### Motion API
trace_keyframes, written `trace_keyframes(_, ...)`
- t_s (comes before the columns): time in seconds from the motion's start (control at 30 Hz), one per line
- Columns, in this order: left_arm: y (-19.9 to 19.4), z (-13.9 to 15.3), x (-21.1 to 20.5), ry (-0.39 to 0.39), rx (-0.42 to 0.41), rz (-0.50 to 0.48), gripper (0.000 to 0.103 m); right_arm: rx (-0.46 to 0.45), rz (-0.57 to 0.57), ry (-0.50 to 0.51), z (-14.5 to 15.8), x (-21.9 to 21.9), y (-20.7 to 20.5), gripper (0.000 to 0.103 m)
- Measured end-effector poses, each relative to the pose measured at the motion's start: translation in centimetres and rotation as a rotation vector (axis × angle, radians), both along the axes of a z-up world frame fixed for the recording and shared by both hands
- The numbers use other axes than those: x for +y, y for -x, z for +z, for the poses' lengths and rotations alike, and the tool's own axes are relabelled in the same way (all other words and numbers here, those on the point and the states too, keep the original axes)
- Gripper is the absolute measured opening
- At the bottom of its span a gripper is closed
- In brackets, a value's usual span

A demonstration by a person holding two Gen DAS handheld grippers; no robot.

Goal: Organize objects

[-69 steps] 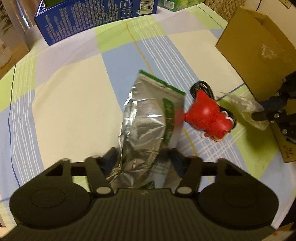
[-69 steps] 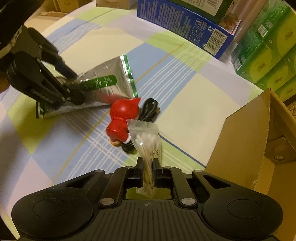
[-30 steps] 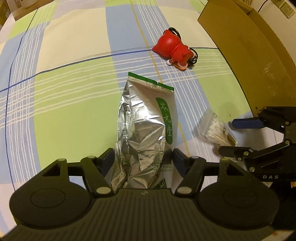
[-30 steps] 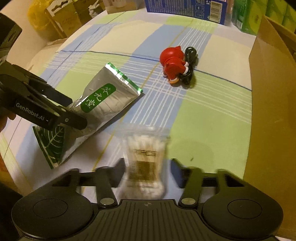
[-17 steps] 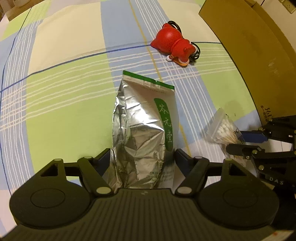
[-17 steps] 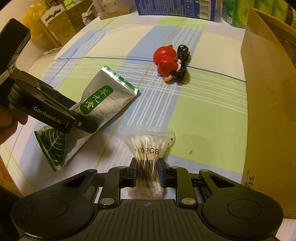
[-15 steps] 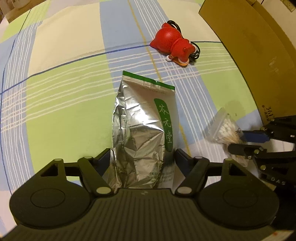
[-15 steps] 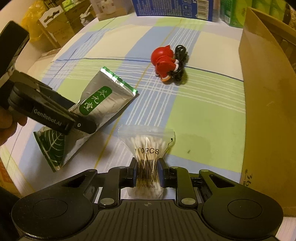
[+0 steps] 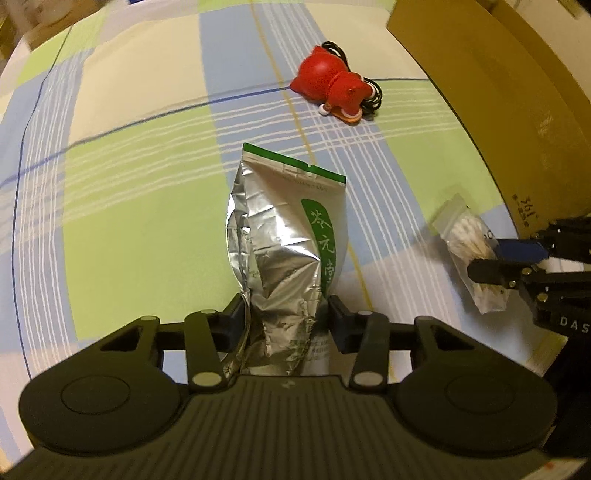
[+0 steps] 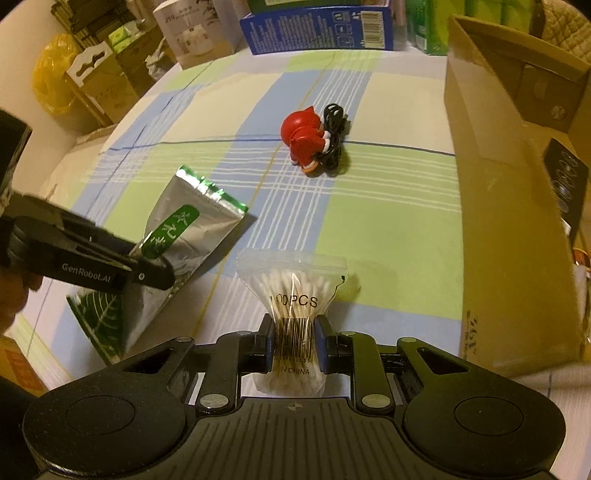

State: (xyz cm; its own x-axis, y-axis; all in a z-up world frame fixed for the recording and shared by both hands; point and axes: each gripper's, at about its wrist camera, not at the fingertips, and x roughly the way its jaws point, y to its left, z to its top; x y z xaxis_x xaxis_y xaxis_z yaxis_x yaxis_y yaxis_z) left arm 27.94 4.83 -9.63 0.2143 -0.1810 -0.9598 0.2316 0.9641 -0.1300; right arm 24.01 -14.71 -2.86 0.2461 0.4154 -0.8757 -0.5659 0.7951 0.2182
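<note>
Left gripper (image 9: 286, 314) jaws clenched on lower part of silver foil pouch (image 9: 291, 240), green-edged top pointing away, above the checked counter (image 9: 140, 221); right gripper (image 10: 294, 338) jaws clenched on barcoded waist of cotton swab bag (image 10: 291, 291), just right of the pouch; farther off, red toy figure (image 10: 304, 138) lies touching coiled black cable (image 10: 334, 118); cardboard box (image 10: 509, 206) along right edge; blue carton (image 10: 317, 22) at far end.

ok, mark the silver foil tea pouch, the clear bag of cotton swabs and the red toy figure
silver foil tea pouch (image 9: 280, 236), left wrist view, crinkled foil front
clear bag of cotton swabs (image 10: 291, 286), right wrist view, swab tips above the label
red toy figure (image 10: 301, 134), right wrist view, red body
</note>
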Motion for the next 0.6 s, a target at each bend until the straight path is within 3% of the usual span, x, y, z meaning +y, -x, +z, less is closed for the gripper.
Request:
trace_keyframes(0.27, 2.0, 1.7, 0.1, 0.077, -0.008, 0.119, 0.04, -0.022, -0.014, -0.022, 1.8, -0.8, 1.5, 0.018)
trace_keyframes(0.6, 4.6, 4.8, -1.7, 0.125, -0.077, 0.178, 0.04, -0.06, -0.019, -0.046, 4.2, -1.7, 3.0, 0.019)
